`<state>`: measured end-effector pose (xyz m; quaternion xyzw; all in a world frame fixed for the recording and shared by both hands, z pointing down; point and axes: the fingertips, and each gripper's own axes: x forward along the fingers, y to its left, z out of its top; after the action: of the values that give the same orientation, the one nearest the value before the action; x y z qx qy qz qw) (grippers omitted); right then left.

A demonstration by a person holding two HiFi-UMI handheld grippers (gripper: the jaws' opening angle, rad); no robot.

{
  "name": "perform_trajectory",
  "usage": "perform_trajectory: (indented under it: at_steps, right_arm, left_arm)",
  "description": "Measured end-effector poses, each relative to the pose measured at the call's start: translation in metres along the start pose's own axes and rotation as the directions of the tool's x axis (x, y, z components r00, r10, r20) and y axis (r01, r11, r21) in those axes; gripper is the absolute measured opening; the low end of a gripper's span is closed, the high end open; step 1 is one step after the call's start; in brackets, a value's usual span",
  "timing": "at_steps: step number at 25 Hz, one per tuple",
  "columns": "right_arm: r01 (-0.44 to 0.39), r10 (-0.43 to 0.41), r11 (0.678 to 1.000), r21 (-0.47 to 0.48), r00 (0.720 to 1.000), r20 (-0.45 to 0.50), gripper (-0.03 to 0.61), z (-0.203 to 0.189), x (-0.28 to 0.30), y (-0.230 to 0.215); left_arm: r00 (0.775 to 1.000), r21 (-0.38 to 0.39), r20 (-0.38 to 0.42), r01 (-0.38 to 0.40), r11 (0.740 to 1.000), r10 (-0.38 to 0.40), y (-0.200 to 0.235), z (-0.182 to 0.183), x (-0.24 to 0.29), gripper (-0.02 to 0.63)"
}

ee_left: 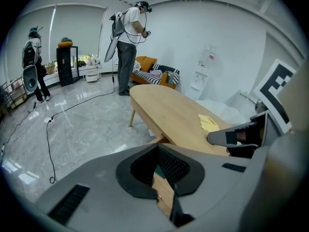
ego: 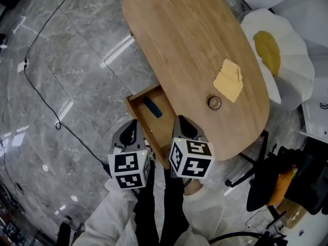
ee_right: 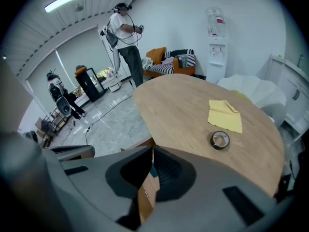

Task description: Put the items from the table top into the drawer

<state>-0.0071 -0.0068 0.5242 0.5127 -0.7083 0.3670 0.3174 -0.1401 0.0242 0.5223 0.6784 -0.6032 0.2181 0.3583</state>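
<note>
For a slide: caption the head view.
Open drawer holds blue item, left tool and right tool near it; yellow cloth, tape roll on table.

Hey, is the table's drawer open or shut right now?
Open: the drawer juts out from under the table, with a blue item lying inside.

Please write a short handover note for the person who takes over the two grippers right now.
Left gripper: shut, empty. Right gripper: shut, empty. Both are near the front of the open drawer.
Done: one blue item lies in the drawer.
Left: the yellow cloth and the tape roll are on the table; both go into the drawer.
</note>
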Motion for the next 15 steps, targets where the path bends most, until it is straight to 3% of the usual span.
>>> perform_trajectory:
  at_steps: [15]
  right_arm:
    - [0.071, -0.071, 0.988, 0.134, 0.997, -0.007, 0.069, -0.007, -0.022, -0.083]
  left_arm:
    - [0.995, 0.093, -0.047, 0.087, 0.992, -0.083, -0.074, 0.004, 0.03, 0.0]
